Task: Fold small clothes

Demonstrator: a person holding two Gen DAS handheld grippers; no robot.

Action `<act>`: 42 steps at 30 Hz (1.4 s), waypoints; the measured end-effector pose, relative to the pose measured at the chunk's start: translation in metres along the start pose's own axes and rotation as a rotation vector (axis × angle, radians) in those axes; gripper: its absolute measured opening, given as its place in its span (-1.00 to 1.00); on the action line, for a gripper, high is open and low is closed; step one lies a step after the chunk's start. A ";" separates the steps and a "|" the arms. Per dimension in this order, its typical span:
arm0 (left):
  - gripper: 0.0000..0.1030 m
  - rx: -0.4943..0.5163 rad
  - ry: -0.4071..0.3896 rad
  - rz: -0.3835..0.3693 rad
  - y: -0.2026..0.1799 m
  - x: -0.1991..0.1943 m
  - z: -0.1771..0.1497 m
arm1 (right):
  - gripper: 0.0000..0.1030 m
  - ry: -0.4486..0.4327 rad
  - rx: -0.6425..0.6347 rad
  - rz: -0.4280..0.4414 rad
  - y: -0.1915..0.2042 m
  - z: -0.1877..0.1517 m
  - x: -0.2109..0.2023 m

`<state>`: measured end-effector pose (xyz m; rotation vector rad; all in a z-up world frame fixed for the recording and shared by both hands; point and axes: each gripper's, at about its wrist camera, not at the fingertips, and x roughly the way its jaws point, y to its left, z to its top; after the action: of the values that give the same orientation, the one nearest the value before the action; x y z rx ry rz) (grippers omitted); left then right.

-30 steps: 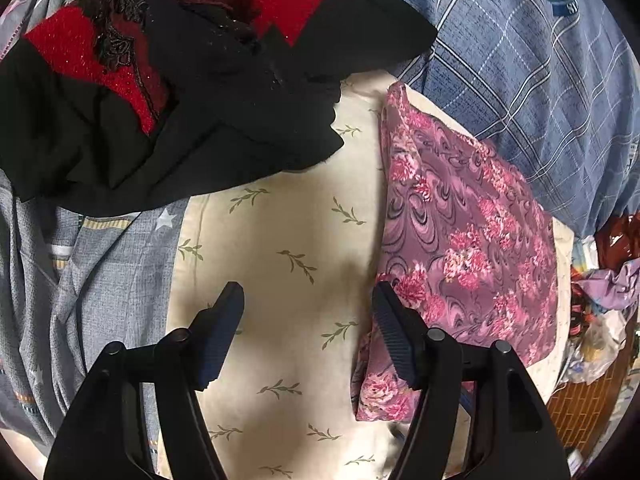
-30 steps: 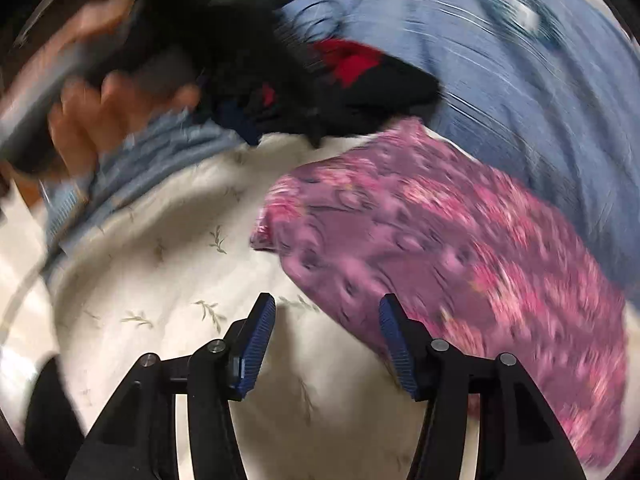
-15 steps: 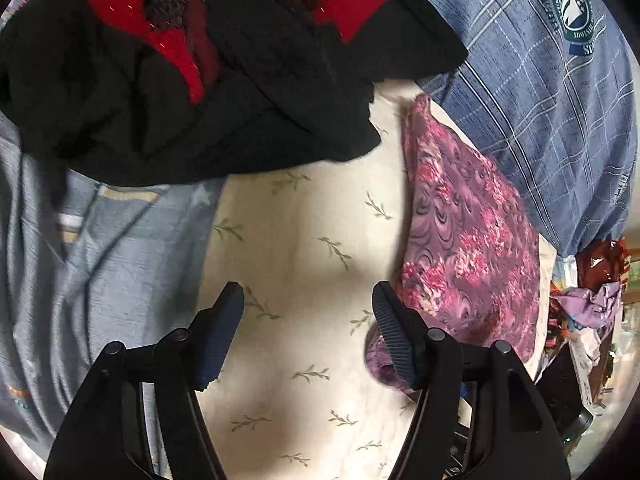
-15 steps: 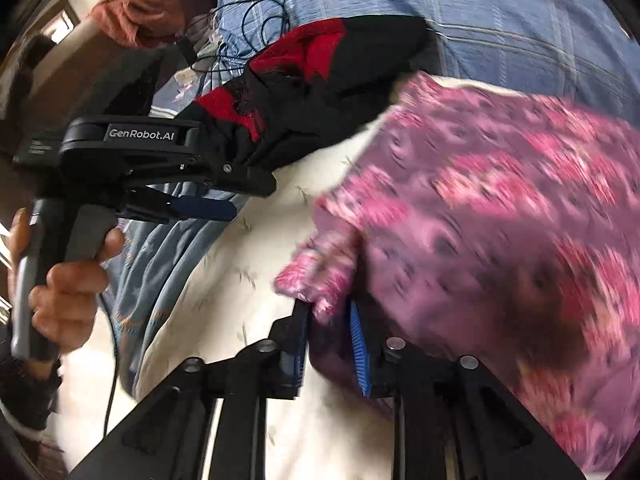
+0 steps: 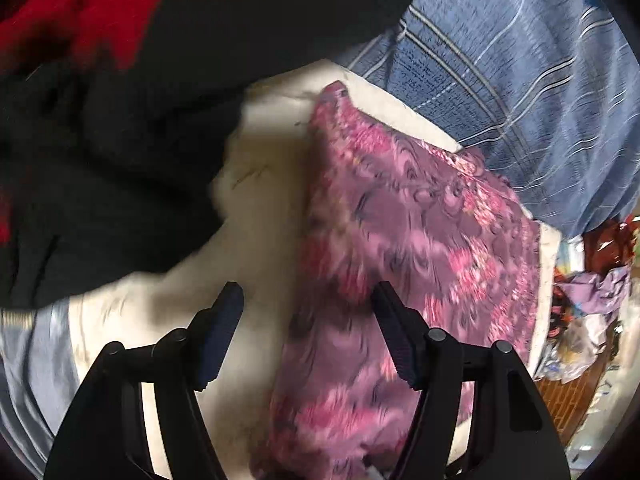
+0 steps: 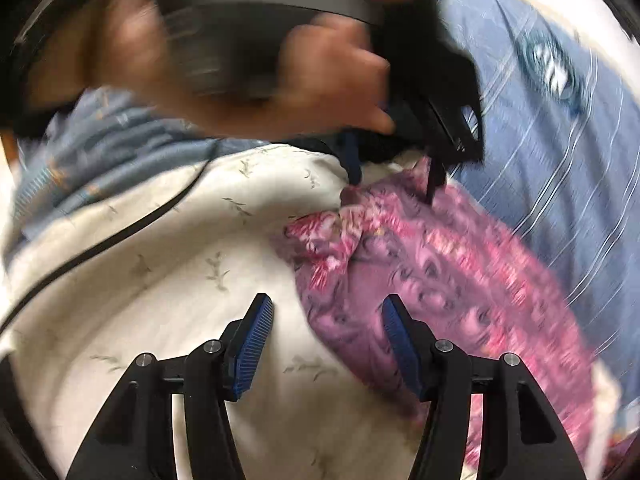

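A pink-and-purple floral garment [image 6: 460, 280] lies rumpled on the cream leaf-print sheet [image 6: 160, 280]; left tongs [image 5: 306, 334] and right tongs [image 6: 326, 344] both gape, released.

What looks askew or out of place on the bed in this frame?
The purple floral garment is not lying flat: its near corner is bunched and flipped over on the cream sheet. A black and red garment lies in a crumpled heap beside it. Both tongs, left and right, are open and empty.
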<state>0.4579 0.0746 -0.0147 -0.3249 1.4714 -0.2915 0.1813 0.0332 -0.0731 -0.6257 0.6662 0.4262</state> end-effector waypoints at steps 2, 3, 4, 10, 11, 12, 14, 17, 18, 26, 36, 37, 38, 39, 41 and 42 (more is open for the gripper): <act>0.39 0.032 -0.001 0.023 -0.008 0.004 0.010 | 0.20 0.000 -0.026 -0.040 0.003 0.003 0.006; 0.39 0.045 0.000 0.021 -0.011 0.005 0.013 | 0.20 -0.006 -0.029 -0.046 0.003 0.005 0.009; 0.39 0.060 0.006 0.011 -0.015 0.007 0.016 | 0.17 -0.012 -0.034 -0.049 0.002 0.008 0.011; -0.80 0.146 0.017 0.022 -0.037 0.012 0.014 | -0.78 -0.034 0.002 0.014 -0.013 0.016 0.022; -0.83 0.159 0.000 0.037 -0.041 0.010 0.012 | -0.80 -0.056 0.025 0.022 -0.018 0.015 0.017; -0.85 0.175 -0.019 0.054 -0.046 0.008 0.009 | -0.80 -0.086 0.049 0.026 -0.023 0.015 0.010; -0.85 0.204 -0.053 0.069 -0.060 0.000 0.003 | -0.83 -0.127 0.085 0.026 -0.033 0.012 -0.002; -0.85 0.238 -0.102 0.064 -0.084 -0.018 -0.005 | -0.84 -0.167 0.179 0.032 -0.053 0.004 -0.023; -0.85 0.250 -0.115 0.058 -0.093 -0.024 -0.008 | -0.84 -0.178 0.224 0.037 -0.066 0.000 -0.029; -0.85 0.368 -0.181 0.049 -0.192 -0.046 -0.028 | -0.85 -0.231 0.616 0.073 -0.153 -0.062 -0.082; -0.82 0.474 -0.073 0.188 -0.274 0.042 -0.060 | -0.91 -0.160 0.927 0.132 -0.210 -0.162 -0.082; -0.80 0.487 -0.066 0.229 -0.279 0.055 -0.063 | -0.97 -0.152 0.947 0.132 -0.212 -0.169 -0.081; -0.78 0.493 -0.062 0.255 -0.281 0.063 -0.065 | -0.97 -0.144 0.967 0.132 -0.215 -0.178 -0.080; -0.75 0.491 -0.053 0.283 -0.283 0.073 -0.066 | -0.97 -0.136 0.994 0.134 -0.219 -0.188 -0.077; -0.67 0.477 -0.044 0.296 -0.283 0.081 -0.066 | -0.92 -0.140 1.042 0.170 -0.228 -0.203 -0.075; -0.60 0.467 -0.046 0.301 -0.284 0.081 -0.065 | -0.88 -0.143 1.059 0.181 -0.231 -0.208 -0.075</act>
<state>0.4014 -0.2208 0.0160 0.2629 1.3387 -0.3699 0.1641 -0.2854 -0.0589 0.4669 0.7077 0.2269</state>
